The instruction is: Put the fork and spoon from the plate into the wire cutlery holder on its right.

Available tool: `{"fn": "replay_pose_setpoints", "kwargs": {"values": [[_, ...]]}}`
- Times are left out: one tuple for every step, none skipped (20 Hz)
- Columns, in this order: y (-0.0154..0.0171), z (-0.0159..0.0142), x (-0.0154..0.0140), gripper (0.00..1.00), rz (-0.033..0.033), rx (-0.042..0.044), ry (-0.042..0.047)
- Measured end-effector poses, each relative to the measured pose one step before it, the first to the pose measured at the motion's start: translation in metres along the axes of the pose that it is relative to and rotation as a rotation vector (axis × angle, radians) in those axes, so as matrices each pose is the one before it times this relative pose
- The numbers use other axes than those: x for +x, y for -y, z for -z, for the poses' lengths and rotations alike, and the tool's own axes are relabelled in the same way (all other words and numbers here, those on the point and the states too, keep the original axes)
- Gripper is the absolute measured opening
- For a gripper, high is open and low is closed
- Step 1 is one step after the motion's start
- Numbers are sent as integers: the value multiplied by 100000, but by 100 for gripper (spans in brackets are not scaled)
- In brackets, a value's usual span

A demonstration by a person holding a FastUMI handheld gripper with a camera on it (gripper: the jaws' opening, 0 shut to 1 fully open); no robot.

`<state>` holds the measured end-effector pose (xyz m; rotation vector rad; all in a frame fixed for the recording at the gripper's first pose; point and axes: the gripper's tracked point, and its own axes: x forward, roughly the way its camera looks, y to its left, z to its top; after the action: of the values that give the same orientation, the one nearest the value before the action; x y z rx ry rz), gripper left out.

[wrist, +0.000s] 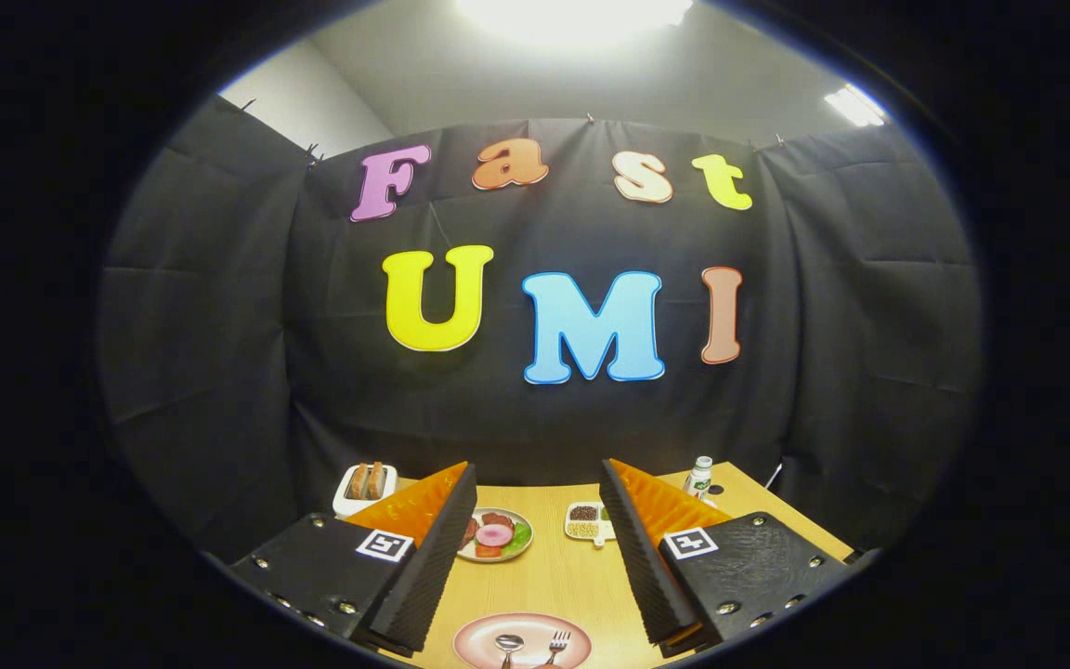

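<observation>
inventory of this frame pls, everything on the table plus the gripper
table: 1, light wood, under everything
plate: 1, pink, nearest, between the fingers
spoon: 1, silver, on the pink plate, left of the fork
fork: 1, silver, on the pink plate
food plate: 1, pale with red, pink and green food, beyond the pink plate
divided dish: 1, white, dark and tan contents, right of the food plate
white tray: 1, brown pieces inside, far left
bottle: 1, white with green, far right
gripper: 1, black with orange, fingers wide apart, holding nothing
</observation>
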<state>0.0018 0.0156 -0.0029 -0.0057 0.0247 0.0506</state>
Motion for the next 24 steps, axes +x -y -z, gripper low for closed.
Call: {"fn": "replay_pose_setpoints", "kwargs": {"values": [[-85,13,73,83,-235,139,-126],[-27,88,125,83,-331,66,-181],[-98,-18,107,83,-374,1,-307],[-117,130,129,83,-398,-135,-207],[-22,14,165,83,-150,-1,-418],[-43,384,155,83,72,48,-786],[4,359,161,83,119,154,-1279],[-9,759,82,83,320,123,-2344],[131,802,248,83,837,-47,-2696],[-8,1089,188,83,460,62,-3072],[-33,1084,190,83,82,452,-3696],[-212,1357,346,83,-575,422,-4035],[-45,1551,364,83,8,169,-5066],[356,1946,430,83,855,-28,-5981],[140,1825,409,83,575,-343,-6203],[89,1962,623,83,824,-635,-6220],[149,1578,564,83,1033,-866,-5645],[139,1632,654,83,1035,-577,-5375],[144,1529,701,84,1020,272,-5364],[53,1467,658,84,408,343,-4593],[42,1291,529,84,479,326,-4277],[143,1485,735,84,805,310,-4326],[173,1210,741,84,930,-10,-4241],[225,1297,852,82,1268,-11,-4262]]}}
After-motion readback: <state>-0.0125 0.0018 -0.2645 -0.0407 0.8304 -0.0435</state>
